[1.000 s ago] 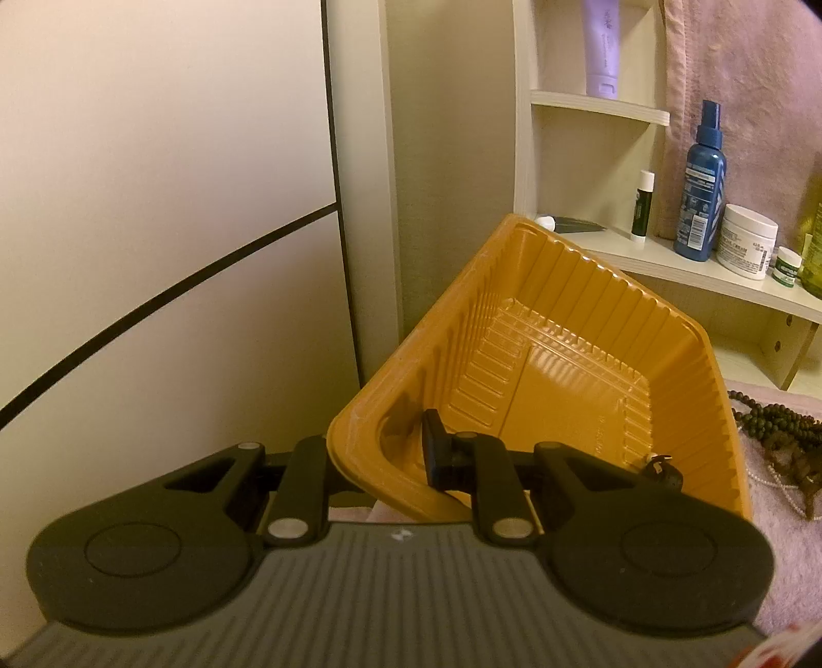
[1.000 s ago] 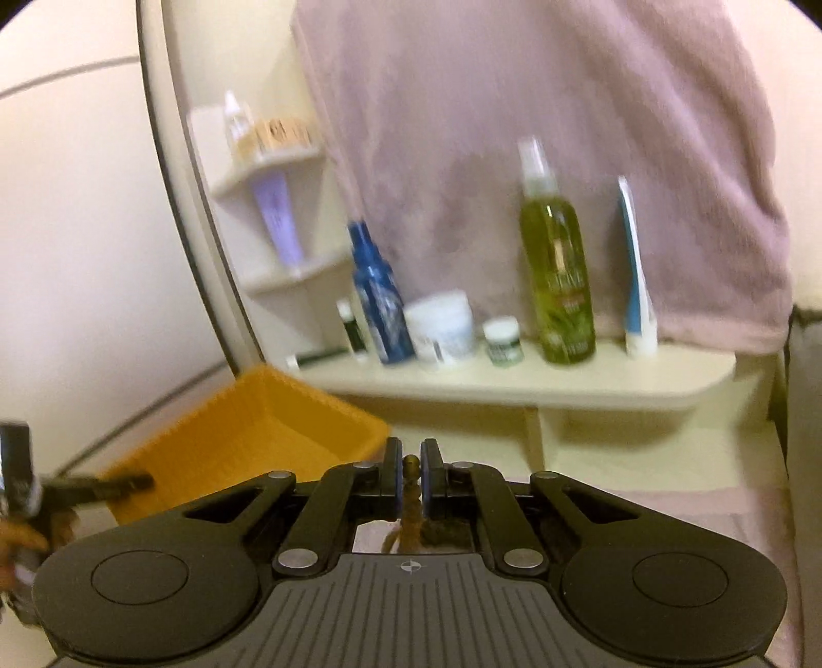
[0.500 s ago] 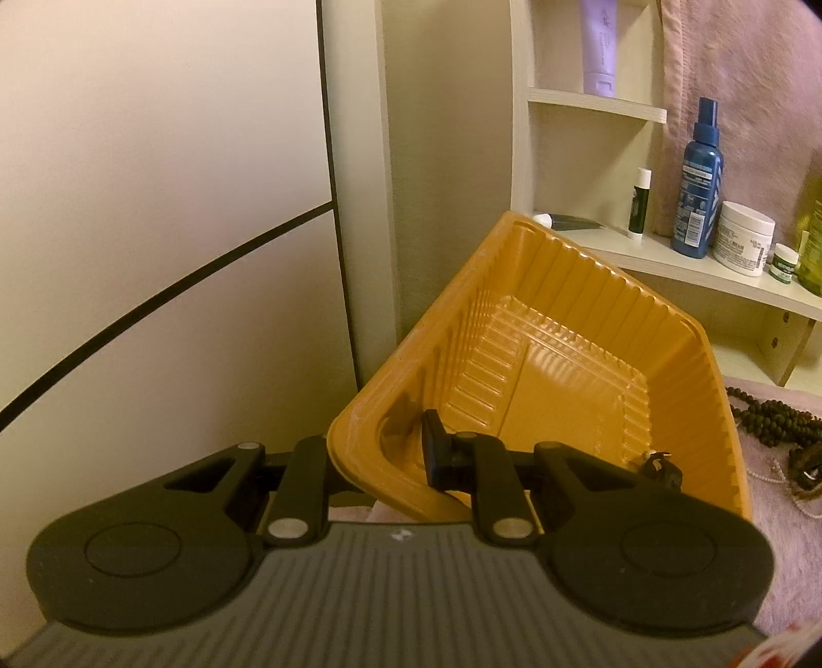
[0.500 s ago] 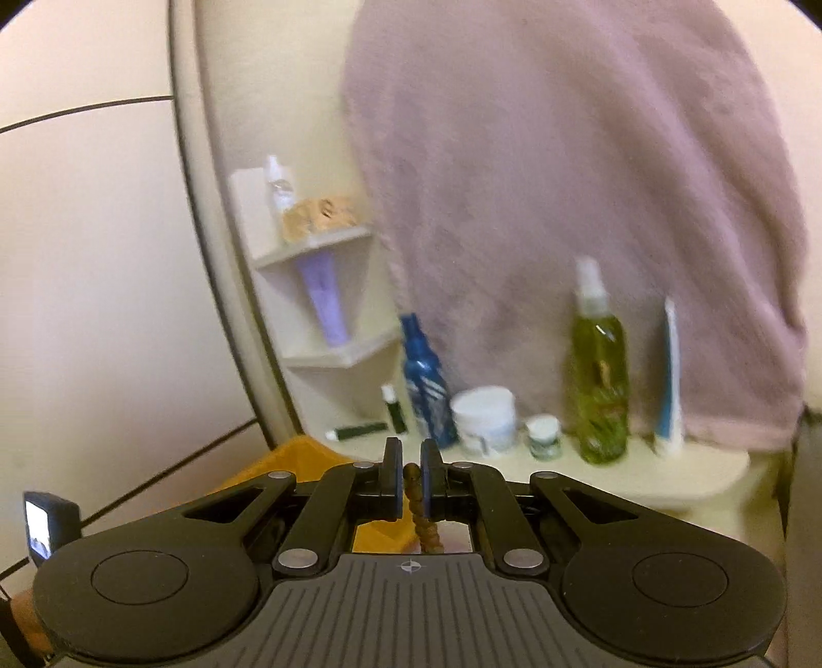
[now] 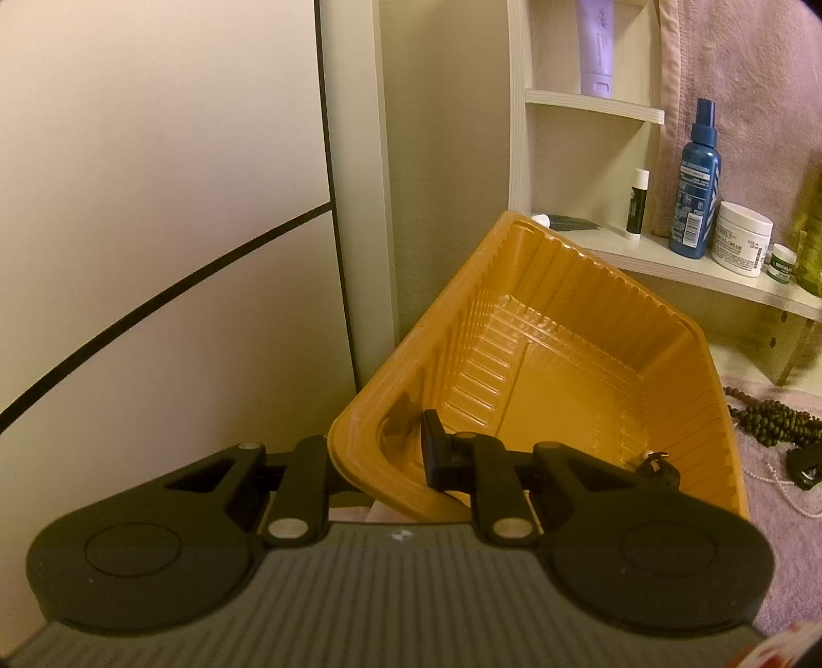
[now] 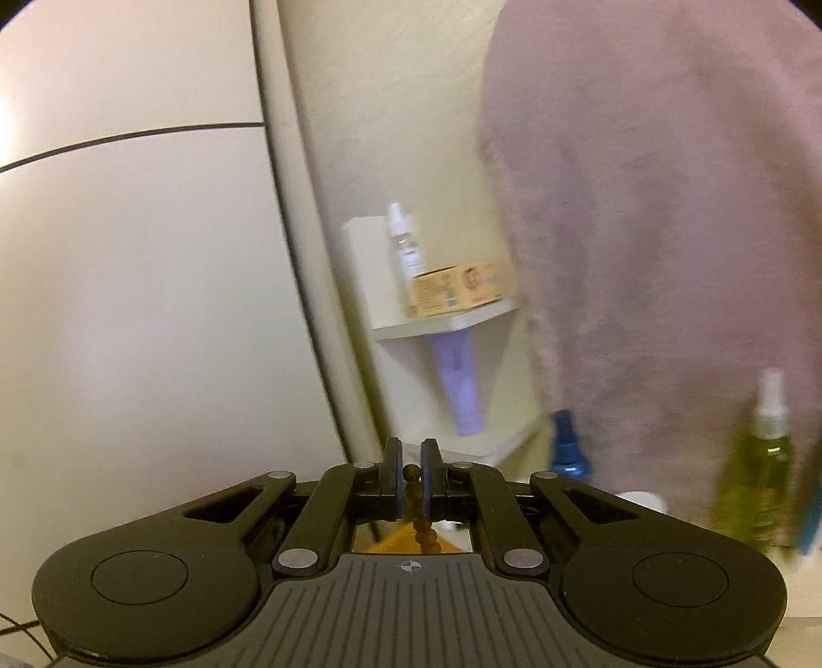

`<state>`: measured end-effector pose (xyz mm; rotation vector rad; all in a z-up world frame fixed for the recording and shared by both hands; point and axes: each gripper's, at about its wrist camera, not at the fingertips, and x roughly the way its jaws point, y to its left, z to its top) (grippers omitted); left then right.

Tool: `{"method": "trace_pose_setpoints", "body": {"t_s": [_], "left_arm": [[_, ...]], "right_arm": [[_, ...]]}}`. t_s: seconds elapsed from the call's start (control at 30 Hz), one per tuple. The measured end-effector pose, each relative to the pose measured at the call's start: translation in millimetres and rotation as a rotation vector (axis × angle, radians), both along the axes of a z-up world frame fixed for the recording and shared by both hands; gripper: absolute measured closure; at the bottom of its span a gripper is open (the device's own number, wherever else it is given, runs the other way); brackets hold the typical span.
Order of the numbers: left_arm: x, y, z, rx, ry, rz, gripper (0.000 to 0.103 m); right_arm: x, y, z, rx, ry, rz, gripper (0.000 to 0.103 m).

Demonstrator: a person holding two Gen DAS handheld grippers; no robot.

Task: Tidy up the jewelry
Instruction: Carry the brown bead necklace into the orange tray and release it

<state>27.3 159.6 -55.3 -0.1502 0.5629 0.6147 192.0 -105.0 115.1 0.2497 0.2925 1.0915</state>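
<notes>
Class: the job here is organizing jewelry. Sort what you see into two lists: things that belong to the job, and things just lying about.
Part of the job: orange tray, bead string, beads on the cloth, pearl strand.

Lying about: blue spray bottle, cream jar, purple tube, green bottle, towel.

The green spray bottle [image 6: 760,467] is motion-blurred. The bead strand [image 6: 418,519] drops out of sight behind the right gripper [image 6: 411,472]
</notes>
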Motion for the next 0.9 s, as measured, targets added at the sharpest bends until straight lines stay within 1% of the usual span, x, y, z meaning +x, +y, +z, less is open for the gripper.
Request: {"method": "trace_pose_setpoints", "body": {"t_s": [0.1,0.17,0.4,0.53,0.7,0.73,0.77,0.8,0.83,0.9], "left_arm": [[0,0,0,0.0,0.0,0.0,0.087],[0,0,0,-0.001,0.001,0.0,0.087],[0,1,1,-0.004,0.002,-0.002,0.087],[0,1,1,-0.004,0.002,-0.002,0.088],[0,1,1,-0.003,0.003,-0.002,0.088],[0,1,1,-0.003,0.003,-0.002,0.087],[0,1,1,-0.004,0.004,-0.002,0.087],[0,1,1,-0.004,0.005,-0.001,0.087],[1,1,1,-0.004,0.006,-0.001,0.087],[1,1,1,-0.004,0.007,0.0,0.087]], "right_arm": [[6,21,-13,-0.022,0.032,0.035,0.096],[6,39,-28,-0.053,0.075,0.058,0.096],[9,90,-94,-0.197,0.23,0.111,0.096],[9,103,-122,-0.251,0.281,0.128,0.096],[2,112,-141,-0.288,0.321,0.139,0.094],[0,114,-143,-0.296,0.325,0.143,0.087],[-3,114,-144,-0.305,0.322,0.144,0.066],[-7,112,-146,-0.313,0.312,0.141,0.054],[-10,111,-146,-0.312,0.301,0.131,0.039],[-15,100,-148,-0.292,0.281,0.111,0.038]]}}
